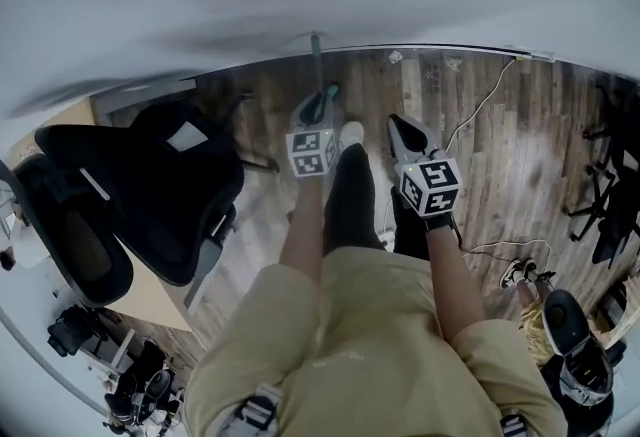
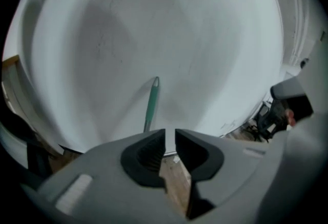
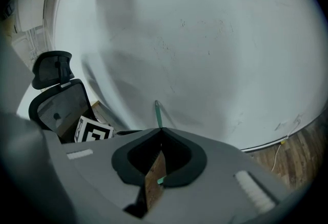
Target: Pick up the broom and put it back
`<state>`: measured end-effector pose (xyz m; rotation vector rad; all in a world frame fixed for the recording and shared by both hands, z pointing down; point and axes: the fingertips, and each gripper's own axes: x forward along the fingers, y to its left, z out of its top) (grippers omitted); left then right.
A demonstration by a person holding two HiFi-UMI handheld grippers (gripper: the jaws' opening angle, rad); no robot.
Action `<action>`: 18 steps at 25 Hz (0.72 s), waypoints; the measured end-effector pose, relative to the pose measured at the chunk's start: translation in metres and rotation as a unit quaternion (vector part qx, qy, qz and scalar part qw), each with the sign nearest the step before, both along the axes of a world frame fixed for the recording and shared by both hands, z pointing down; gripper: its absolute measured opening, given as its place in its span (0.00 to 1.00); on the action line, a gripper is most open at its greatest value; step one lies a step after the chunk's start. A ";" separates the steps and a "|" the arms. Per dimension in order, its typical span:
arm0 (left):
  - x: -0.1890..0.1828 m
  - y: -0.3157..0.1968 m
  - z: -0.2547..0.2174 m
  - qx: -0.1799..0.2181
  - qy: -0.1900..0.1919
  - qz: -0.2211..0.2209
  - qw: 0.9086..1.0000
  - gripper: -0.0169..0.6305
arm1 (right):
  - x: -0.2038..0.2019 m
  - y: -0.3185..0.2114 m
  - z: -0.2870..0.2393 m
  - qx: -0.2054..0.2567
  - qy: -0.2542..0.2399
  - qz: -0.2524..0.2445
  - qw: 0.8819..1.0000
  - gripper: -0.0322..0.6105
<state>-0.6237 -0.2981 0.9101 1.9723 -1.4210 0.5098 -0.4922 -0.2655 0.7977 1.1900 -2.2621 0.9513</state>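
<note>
The broom's green handle (image 2: 151, 101) leans upright against the white wall; in the head view its grip (image 1: 329, 95) shows just past my left gripper (image 1: 321, 105). That gripper's jaws stand a narrow gap apart (image 2: 170, 138) with nothing between the pads, and the handle rises behind the left jaw. My right gripper (image 1: 398, 125) hangs to the right of the broom, apart from it. Its fingertips meet (image 3: 160, 130) and hold nothing, with the green handle (image 3: 158, 113) beyond them. The broom's head is hidden.
A black office chair (image 1: 150, 185) and a wooden desk (image 1: 62, 120) stand close on the left. Cables (image 1: 482, 103) run over the wooden floor on the right, near shoes (image 1: 575, 335) and a black stand (image 1: 612, 187). The wall is right ahead.
</note>
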 end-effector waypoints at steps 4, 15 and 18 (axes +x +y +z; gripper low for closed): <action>-0.007 -0.030 0.034 -0.010 -0.001 -0.001 1.000 0.25 | -0.003 -0.007 0.015 -0.007 0.005 -0.001 1.000 0.05; -0.022 -0.095 0.105 -0.028 -0.023 -0.043 0.998 0.40 | 0.005 0.008 0.043 -0.028 0.014 -0.017 0.999 0.06; -0.027 -0.111 0.110 -0.019 -0.032 -0.050 0.998 0.34 | 0.018 0.012 0.051 -0.035 0.023 -0.014 0.999 0.06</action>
